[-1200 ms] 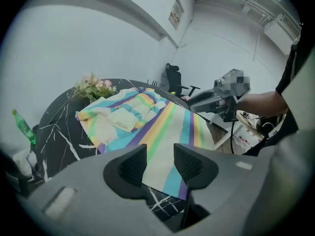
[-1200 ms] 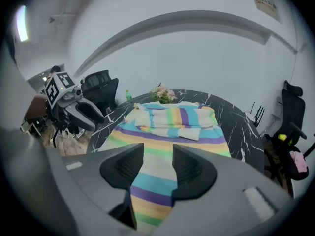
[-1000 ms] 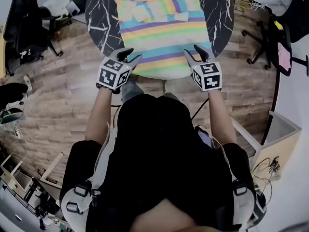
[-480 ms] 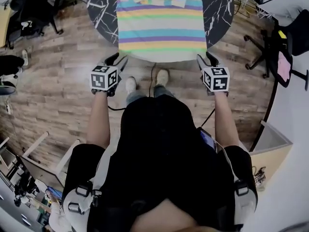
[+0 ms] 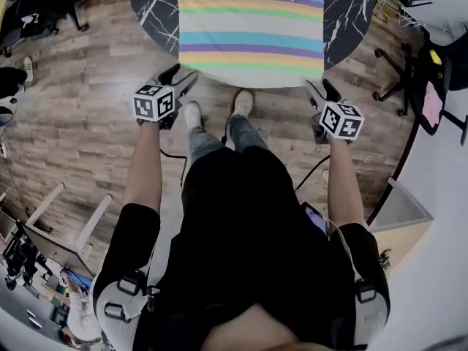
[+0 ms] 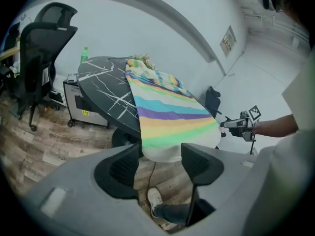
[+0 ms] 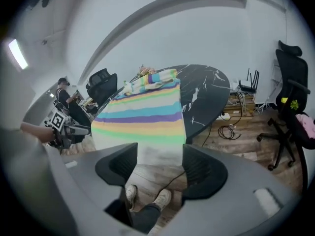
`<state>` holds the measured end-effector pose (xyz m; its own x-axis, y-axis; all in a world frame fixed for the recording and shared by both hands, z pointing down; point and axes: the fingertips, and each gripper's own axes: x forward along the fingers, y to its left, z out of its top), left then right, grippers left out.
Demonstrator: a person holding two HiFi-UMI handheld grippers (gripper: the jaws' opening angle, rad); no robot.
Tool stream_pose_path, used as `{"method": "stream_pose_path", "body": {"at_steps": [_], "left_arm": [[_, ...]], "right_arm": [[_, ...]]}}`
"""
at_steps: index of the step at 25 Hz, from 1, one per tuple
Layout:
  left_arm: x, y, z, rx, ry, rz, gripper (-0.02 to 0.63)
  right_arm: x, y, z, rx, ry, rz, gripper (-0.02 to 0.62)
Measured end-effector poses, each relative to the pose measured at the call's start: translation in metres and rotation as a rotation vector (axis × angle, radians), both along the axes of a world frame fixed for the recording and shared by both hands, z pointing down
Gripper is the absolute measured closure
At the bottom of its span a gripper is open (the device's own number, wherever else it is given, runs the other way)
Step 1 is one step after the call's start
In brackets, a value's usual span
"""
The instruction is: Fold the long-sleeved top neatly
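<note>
**A:** So, the head view?

**B:** The left gripper [image 5: 181, 77] and right gripper [image 5: 319, 90] are both opening with nothing in them. The striped top [image 5: 252, 28] lies on the table [image 5: 150, 6] ahead of the fingers, its hem hanging over the edge.

**A:** Left gripper view?

**B:** The hem is just beyond the fingertips, with nothing between them.

**A:** Right gripper view?

**B:** Same. Uneven grabs could skew the fold, and a pull on the overhang could drag the top off.

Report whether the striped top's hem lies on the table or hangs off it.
Hangs off: on the black table, the striped top drapes past the near edge, hem drooping free.
</note>
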<state>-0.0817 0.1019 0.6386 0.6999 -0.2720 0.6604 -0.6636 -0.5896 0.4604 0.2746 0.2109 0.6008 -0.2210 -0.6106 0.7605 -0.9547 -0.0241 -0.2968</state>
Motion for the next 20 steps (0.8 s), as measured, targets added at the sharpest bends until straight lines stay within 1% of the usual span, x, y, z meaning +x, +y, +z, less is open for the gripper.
{"method": "stream_pose_path", "body": {"at_steps": [1,3,6,8,11,13,14,15,16,18,19,20], "left_arm": [[0.001,-0.001,0.004,-0.011,0.014,0.005,0.325],[0.006,-0.001,0.011,-0.038,0.057,0.015,0.302],[0.013,-0.002,0.016,-0.091,0.149,0.022,0.291],[0.015,-0.001,0.017,-0.125,0.191,0.023,0.288],[0.017,0.002,0.017,-0.166,0.231,0.011,0.302],[0.018,0.004,0.019,-0.181,0.253,0.007,0.302],[0.020,0.006,0.018,-0.187,0.263,0.011,0.302],[0.022,0.007,0.017,-0.193,0.275,0.021,0.310],[0.025,0.008,0.015,-0.200,0.292,0.035,0.337],[0.031,0.010,0.010,-0.217,0.326,0.060,0.413],[0.032,0.012,0.009,-0.224,0.333,0.067,0.440],[0.032,0.014,0.008,-0.231,0.334,0.071,0.454]], "right_arm": [[0.000,-0.001,0.002,-0.004,-0.020,0.001,0.325],[0.001,-0.003,0.007,-0.014,-0.072,0.017,0.303],[0.003,-0.008,0.012,-0.025,-0.178,0.049,0.294],[0.006,-0.010,0.016,-0.043,-0.229,0.074,0.293],[0.011,-0.008,0.028,-0.082,-0.243,0.100,0.293],[0.014,-0.005,0.034,-0.090,-0.249,0.104,0.288],[0.013,-0.005,0.035,-0.088,-0.267,0.102,0.282],[0.012,-0.006,0.035,-0.084,-0.298,0.096,0.282],[0.009,-0.008,0.034,-0.078,-0.341,0.088,0.282],[0.001,-0.013,0.028,-0.064,-0.434,0.078,0.301],[0.000,-0.014,0.025,-0.056,-0.462,0.081,0.356],[0.000,-0.014,0.024,-0.051,-0.471,0.089,0.376]]}}
